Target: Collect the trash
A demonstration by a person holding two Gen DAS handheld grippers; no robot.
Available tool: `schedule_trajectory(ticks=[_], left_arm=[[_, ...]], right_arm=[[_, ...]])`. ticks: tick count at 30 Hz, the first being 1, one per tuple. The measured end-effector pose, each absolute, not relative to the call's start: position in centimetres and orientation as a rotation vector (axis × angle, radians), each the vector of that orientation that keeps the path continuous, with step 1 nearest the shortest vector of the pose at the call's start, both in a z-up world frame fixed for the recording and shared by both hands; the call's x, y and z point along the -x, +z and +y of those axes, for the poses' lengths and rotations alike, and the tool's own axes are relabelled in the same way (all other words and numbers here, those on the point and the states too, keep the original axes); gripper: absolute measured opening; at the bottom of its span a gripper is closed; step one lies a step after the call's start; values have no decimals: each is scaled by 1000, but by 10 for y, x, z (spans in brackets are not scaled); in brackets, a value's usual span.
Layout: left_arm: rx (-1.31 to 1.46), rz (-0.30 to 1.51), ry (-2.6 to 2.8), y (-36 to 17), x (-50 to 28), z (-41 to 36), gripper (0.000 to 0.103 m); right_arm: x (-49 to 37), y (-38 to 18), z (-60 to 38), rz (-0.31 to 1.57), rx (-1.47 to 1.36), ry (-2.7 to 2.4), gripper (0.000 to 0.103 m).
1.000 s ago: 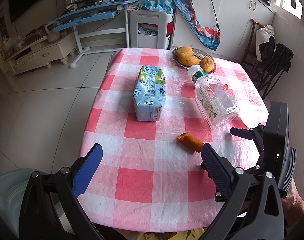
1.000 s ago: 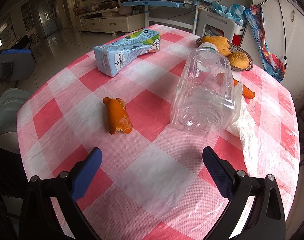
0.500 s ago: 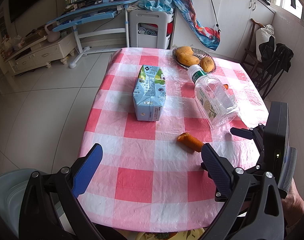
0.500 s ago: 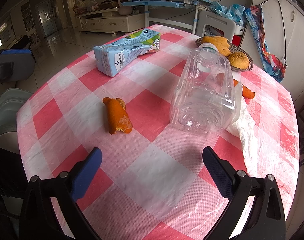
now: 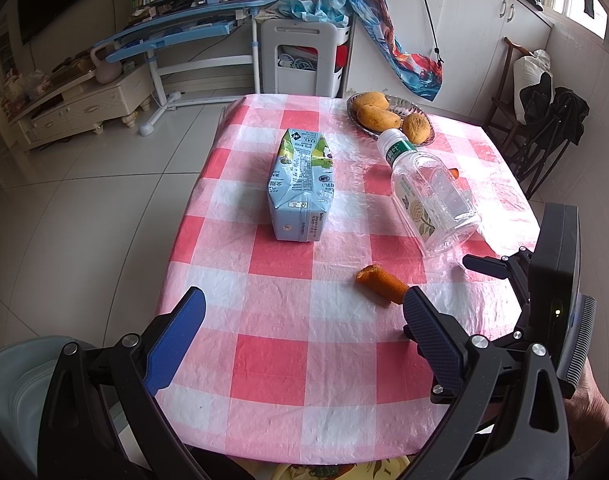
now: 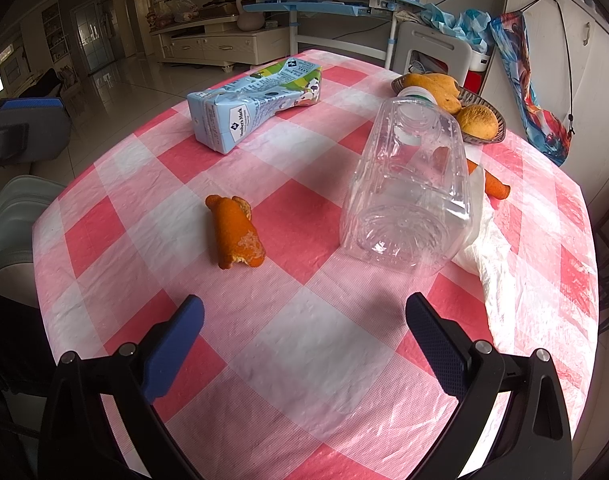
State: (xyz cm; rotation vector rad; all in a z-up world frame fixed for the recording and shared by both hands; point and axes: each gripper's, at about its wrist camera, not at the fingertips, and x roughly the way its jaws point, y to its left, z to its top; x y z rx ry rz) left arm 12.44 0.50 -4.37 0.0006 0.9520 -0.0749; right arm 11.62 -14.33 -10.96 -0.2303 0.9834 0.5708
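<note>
Two grippers, left gripper and right gripper, hover over the checked tablecloth with fingers spread apart, holding nothing. Trash on the cloth: milk carton and plastic bottle lying flat, orange peel between them.

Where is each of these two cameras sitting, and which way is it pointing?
Left wrist: on the left hand-held gripper, above the near table edge, facing the carton; its open fingers, the right hand-held gripper and a hand show.
Right wrist: on the right hand-held gripper, low, facing the bottle; only its open fingers show.
Shared: carton, bottle, orange peel, fruit dish.
</note>
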Motion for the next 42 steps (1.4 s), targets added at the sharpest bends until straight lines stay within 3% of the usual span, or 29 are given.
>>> schedule_trajectory(ticks=[42], left_arm=[[-5, 954, -77, -44, -125, 3, 96]], right_arm=[[-116, -110, -143, 983, 232, 570, 97]])
